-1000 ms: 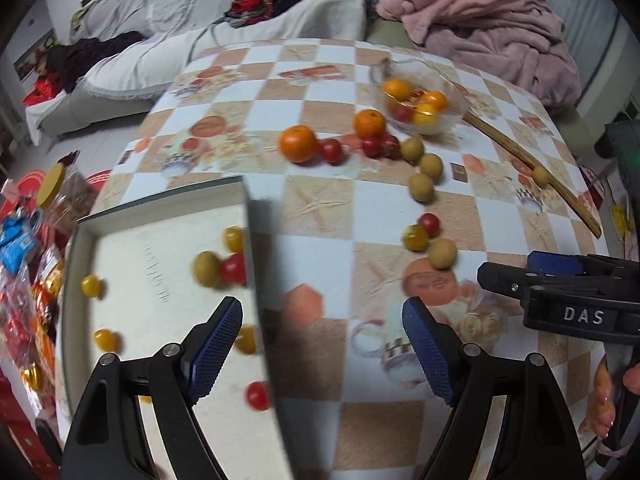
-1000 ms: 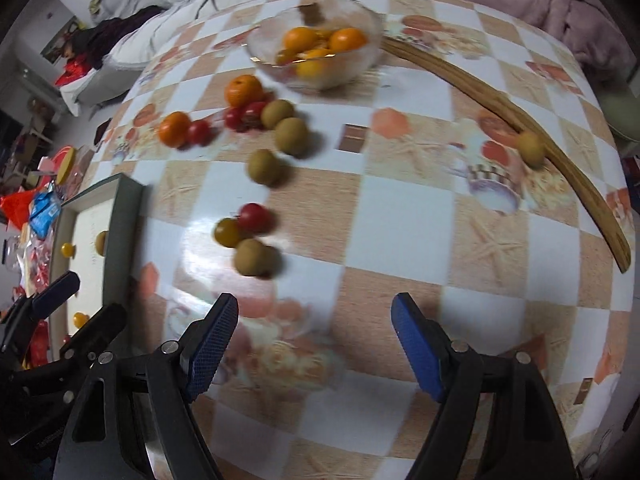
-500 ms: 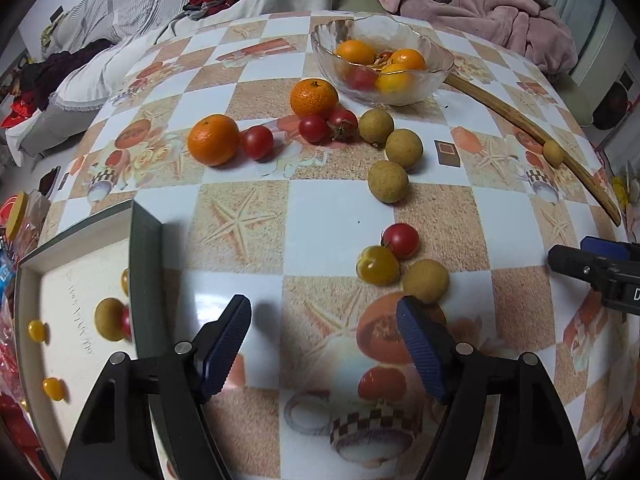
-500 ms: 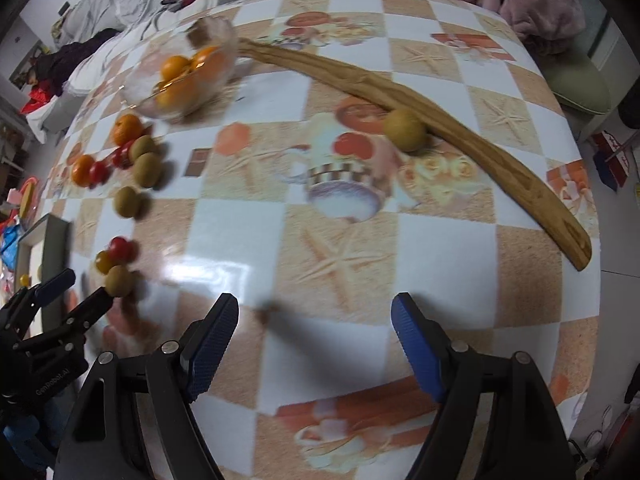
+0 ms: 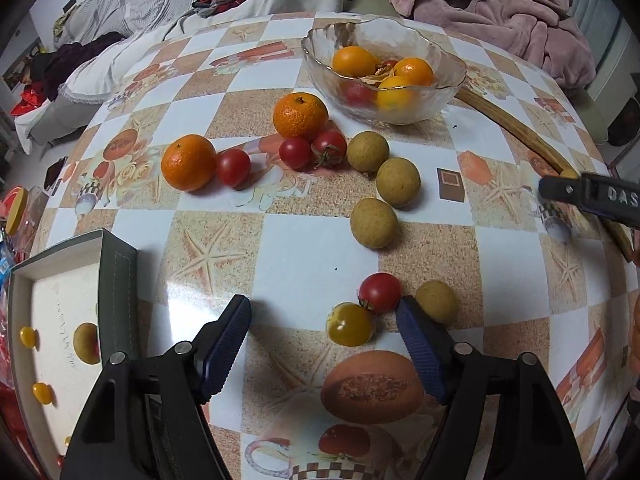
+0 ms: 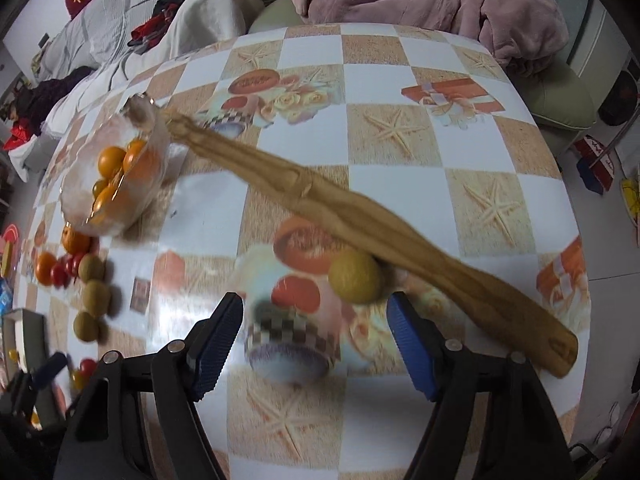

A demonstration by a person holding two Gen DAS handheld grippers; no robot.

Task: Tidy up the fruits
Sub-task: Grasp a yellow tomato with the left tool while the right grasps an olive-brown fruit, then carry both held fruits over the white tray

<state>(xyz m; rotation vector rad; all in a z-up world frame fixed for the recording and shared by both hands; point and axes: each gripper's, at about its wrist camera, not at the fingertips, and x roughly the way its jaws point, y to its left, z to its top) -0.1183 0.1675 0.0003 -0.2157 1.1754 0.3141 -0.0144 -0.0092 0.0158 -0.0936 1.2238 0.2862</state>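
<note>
My left gripper [image 5: 322, 306] points down at the table and its jaws are closing. A yellow tomato [image 5: 351, 324] lies between them near the right pad, untouched. A red tomato [image 5: 380, 292] and a longan [image 5: 437, 301] sit just beyond. My right gripper [image 6: 314, 300] is also closing. A lone longan [image 6: 355, 282] rests just ahead of its tips against a wooden stick [image 6: 360, 220], and the pads are clear of it. Farther back lie two oranges [image 5: 300, 116], several red tomatoes [image 5: 233, 167] and longans [image 5: 398, 181].
A glass bowl [image 5: 460, 70] with oranges stands at the back. A dark-walled tray [image 5: 116, 280] holding small fruits sits at the left table edge. The right gripper's tip [image 5: 592, 196] shows at the right. Sofas with blankets lie beyond the table.
My left gripper moved from over the tray to the tomato cluster, and its jaws narrowed. My right gripper swung right, from the middle of the table to the lone longan by the stick.
</note>
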